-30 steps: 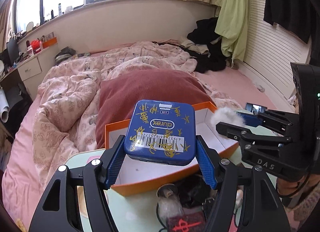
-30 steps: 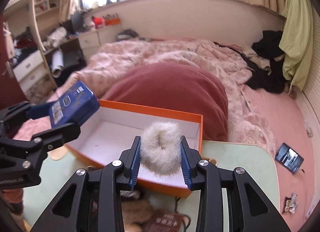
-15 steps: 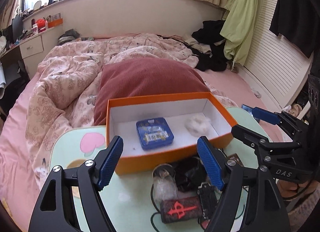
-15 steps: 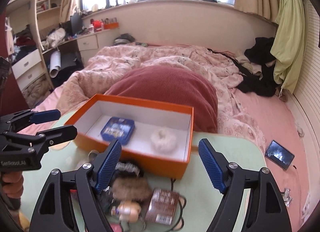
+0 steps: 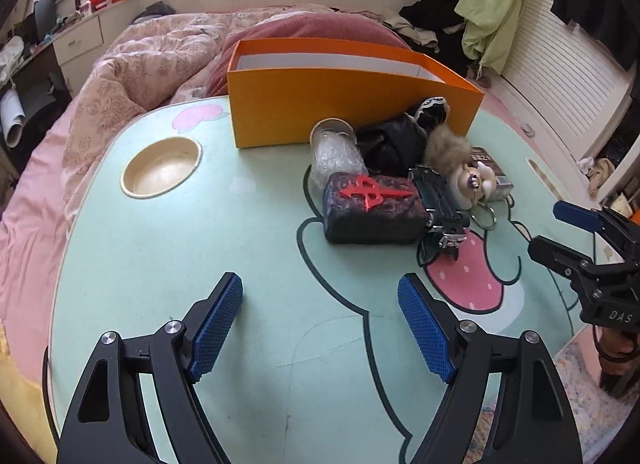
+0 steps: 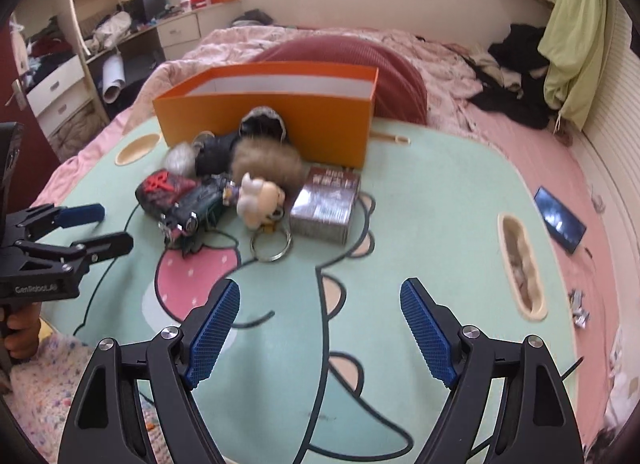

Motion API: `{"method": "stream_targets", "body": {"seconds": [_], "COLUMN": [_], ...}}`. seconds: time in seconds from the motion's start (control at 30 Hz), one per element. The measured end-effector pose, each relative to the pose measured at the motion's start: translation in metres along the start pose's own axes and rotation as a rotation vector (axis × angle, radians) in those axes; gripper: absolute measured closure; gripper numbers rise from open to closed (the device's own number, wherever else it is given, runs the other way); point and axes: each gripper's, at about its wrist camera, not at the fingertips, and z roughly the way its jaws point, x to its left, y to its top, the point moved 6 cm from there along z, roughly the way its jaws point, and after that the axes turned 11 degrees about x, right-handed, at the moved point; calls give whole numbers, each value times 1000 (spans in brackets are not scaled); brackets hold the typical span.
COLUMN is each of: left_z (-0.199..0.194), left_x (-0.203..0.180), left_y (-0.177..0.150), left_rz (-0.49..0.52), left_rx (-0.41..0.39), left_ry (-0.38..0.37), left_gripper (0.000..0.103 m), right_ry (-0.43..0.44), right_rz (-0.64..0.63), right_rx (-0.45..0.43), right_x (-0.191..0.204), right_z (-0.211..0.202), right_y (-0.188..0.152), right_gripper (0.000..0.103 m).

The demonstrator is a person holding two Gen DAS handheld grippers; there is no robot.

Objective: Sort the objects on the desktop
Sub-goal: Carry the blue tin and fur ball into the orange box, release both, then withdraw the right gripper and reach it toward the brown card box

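An orange box (image 5: 352, 103) (image 6: 280, 119) stands at the far side of the mint-green table (image 5: 160, 264); its front wall hides what lies inside. In front of it lies a pile: a dark block with a red character (image 5: 372, 207) (image 6: 160, 187), a clear plastic bundle (image 5: 334, 151), a black bundle (image 5: 388, 139), a brown fur puff (image 6: 268, 161), a plush keychain (image 6: 258, 197) and a brown packet (image 6: 326, 199). My left gripper (image 5: 320, 284) hangs open and empty over bare table, short of the pile. My right gripper (image 6: 320, 288) is open and empty too, nearer than the key ring (image 6: 272, 244).
A round cup recess (image 5: 160, 171) is sunk into the table at the left, an oblong slot (image 6: 520, 264) at the right. A phone (image 6: 560, 223) lies on the pink bed past the right edge. The bed with its red pillow (image 6: 392, 75) sits behind the box.
Both grippers opened and dropped a blue tin and a white fur puff into the box. They then drew back and down, so the box's inside is out of sight.
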Motion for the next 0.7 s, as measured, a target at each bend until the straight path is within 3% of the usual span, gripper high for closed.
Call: {"method": "stream_targets", "body": {"seconds": [0.07,0.1,0.13,0.17,0.7], "left_z": [4,7,9,10,7], "left_x": [-4,-6,-8,-9,-12], "left_y": [0,-1,-2,-2,0], "left_rz": [22,32,39,42,48], "left_rx": [-4,-2,8,14,2], "left_ry": [41,48,43,39,39], "left_gripper": [18,8,0,0,0], "right_ry": [-1,-11,-29,-37,-35], "right_rz": [8,12,16,35,48], "right_rx": [19,33,31,20,5], "right_x": [0,0,0,-1,-1], "right_z": [7,12,14,16,16], "right_y": [-3,-4,-4,-5,-3], "right_gripper": [21,19,7,2,1]}}
